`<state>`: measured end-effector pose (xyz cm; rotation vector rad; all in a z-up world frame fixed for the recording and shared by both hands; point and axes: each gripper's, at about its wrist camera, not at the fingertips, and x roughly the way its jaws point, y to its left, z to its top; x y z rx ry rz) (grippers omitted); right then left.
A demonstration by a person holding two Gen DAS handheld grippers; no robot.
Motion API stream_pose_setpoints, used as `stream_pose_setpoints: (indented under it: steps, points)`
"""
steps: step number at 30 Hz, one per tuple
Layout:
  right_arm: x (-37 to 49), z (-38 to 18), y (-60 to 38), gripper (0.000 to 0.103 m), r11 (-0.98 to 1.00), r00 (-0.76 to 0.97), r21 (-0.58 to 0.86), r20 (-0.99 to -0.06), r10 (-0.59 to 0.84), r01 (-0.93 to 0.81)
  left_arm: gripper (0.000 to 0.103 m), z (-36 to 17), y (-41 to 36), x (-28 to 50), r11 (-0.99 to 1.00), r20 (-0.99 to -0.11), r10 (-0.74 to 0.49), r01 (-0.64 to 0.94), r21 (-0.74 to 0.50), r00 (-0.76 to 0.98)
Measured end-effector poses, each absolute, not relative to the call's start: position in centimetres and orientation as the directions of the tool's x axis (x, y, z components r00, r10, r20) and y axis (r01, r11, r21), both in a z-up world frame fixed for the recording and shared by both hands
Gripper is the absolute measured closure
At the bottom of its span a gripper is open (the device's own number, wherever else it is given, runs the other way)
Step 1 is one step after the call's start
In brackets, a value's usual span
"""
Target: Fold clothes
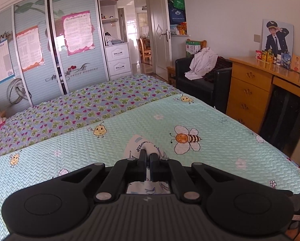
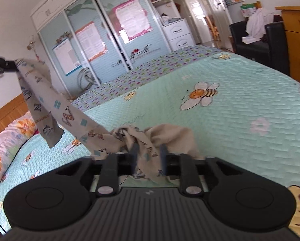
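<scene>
- While the left gripper (image 1: 148, 156) is clamped on a fold of the printed garment (image 2: 49, 100), its jaws nearly together, the cloth hangs from it above the bed (image 1: 220, 110).
- From the right wrist view, that garment stretches from the left gripper at the frame's left edge (image 2: 1, 67) down to the right gripper (image 2: 148, 150).
- One loose end dangles free over the mint bee-patterned quilt (image 2: 240, 92).
- Bunched cloth lies between the right gripper's jaws, which stand apart; whether the pads press on it I cannot tell.
- Beyond the bed stand a wardrobe (image 1: 55, 46), a black armchair (image 1: 202, 82) and a wooden dresser (image 1: 250, 88).
</scene>
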<state>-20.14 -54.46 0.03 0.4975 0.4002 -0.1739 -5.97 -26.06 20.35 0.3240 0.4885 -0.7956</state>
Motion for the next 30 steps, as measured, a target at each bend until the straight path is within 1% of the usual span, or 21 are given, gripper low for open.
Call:
stream_pose_setpoints:
  steps: [1, 4, 6, 9, 12, 14, 16, 24, 26, 30]
  points:
    - [-19.5, -0.3, -54.2, 0.049, 0.866, 0.91, 0.43, -0.41, -0.065, 0.256, 0.101, 20.1, -26.1, -6.0, 0.658, -0.536, -0.597, 0.746, 0.097, 0.597]
    - [-17.4, -1.2, -53.5, 0.048, 0.883, 0.903, 0.398, -0.426, -0.063, 0.25, 0.101, 19.6, -26.2, -5.9, 0.656, -0.543, -0.591, 0.747, 0.108, 0.597]
    - [-16.0, -1.9, -52.9, 0.048, 0.901, 0.887, 0.363, -0.46, -0.05, 0.239, 0.101, 19.6, -26.1, -5.6, 0.658, -0.541, -0.587, 0.744, 0.113, 0.602]
    - [-14.6, -3.1, -52.1, 0.048, 0.914, 0.846, 0.299, -0.526, -0.082, 0.274, 0.101, 19.0, -25.7, -5.4, 0.669, -0.539, -0.574, 0.733, 0.124, 0.616]
    - [-14.3, -3.8, -51.5, 0.048, 0.923, 0.838, 0.275, -0.54, -0.083, 0.269, 0.101, 18.4, -25.6, -5.4, 0.678, -0.549, -0.556, 0.722, 0.135, 0.624]
    - [-14.1, -4.1, -51.1, 0.054, 0.93, 0.828, 0.259, -0.556, -0.077, 0.261, 0.101, 18.0, -25.6, -5.6, 0.684, -0.554, -0.541, 0.714, 0.148, 0.633]
    - [-13.9, -4.4, -50.7, 0.09, 0.937, 0.813, 0.247, -0.578, -0.063, 0.248, 0.101, 17.6, -25.5, -5.8, 0.688, -0.561, -0.53, 0.709, 0.155, 0.636]
    - [-14.7, -2.7, -49.6, 0.094, 0.941, 0.815, 0.203, -0.569, -0.111, 0.271, 0.101, 17.0, -24.9, -6.7, 0.698, -0.55, -0.48, 0.677, 0.233, 0.684]
    - [-14.9, -1.5, -49.7, 0.094, 0.937, 0.828, 0.221, -0.55, -0.11, 0.271, 0.101, 17.0, -24.7, -6.8, 0.701, -0.542, -0.468, 0.666, 0.253, 0.698]
    - [-15.6, 2.1, -49.7, 0.095, 0.936, 0.871, 0.248, -0.48, -0.106, 0.251, 0.101, 17.1, -24.3, -7.1, 0.711, -0.516, -0.448, 0.641, 0.29, 0.73]
